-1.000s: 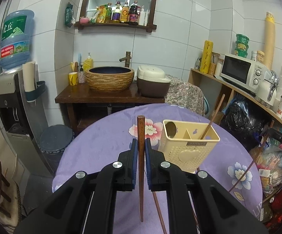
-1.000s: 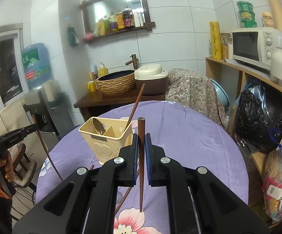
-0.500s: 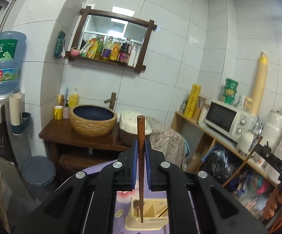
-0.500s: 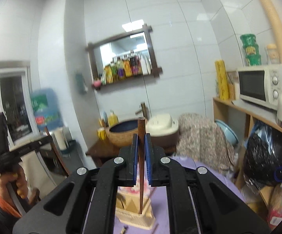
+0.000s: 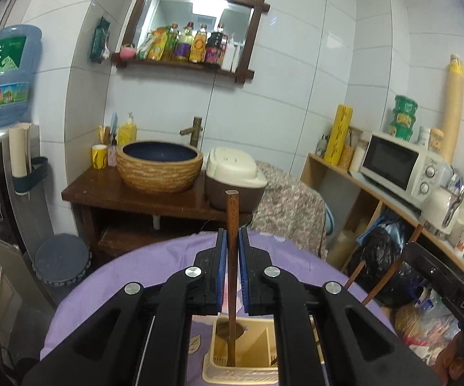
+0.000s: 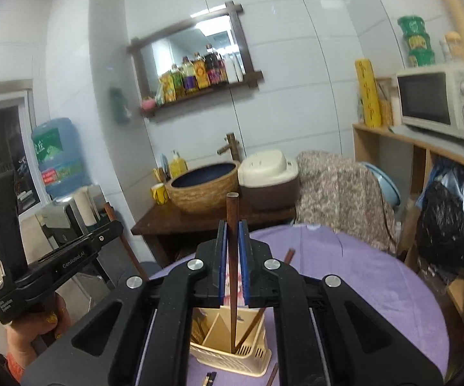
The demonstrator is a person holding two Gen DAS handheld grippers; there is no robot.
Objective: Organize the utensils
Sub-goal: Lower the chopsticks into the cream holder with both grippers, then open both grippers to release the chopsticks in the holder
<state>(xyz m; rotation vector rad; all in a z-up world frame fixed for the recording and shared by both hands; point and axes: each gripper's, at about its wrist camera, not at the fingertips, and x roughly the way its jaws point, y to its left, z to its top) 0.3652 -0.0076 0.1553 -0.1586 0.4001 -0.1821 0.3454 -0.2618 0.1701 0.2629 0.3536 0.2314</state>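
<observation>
Dark wood runs straight up between each pair of blue pads: your left gripper (image 5: 231, 276) is pinching a brown chopstick (image 5: 232, 225), and your right gripper (image 6: 232, 267) is pinching a second chopstick (image 6: 232, 225), both held upright so the thin end points down, presumably so each can drop cleanly into a slot.

Just below and ahead of both tongs sits the cream utensil caddy (image 6: 232, 350) on the purple tablecloth (image 6: 376, 289). Seen along the left tongs, the chopstick's lower end lines up with the caddy's left compartment (image 5: 225, 344), where a spoon bowl seems to lie; whether the tip is inside or only above it you cannot tell. Along the right tongs, the tip lines up with a divided slot where another chopstick (image 6: 254, 321) already leans. A loose chopstick (image 6: 272, 374) lies on the cloth beside the caddy.

Compared with a second ago, the caddy has slid from ahead of the tongs to right under them, and both of your hands have come in and up over it. Beyond the table stand the woven basin (image 5: 159, 169) and the microwave (image 5: 399, 164).
</observation>
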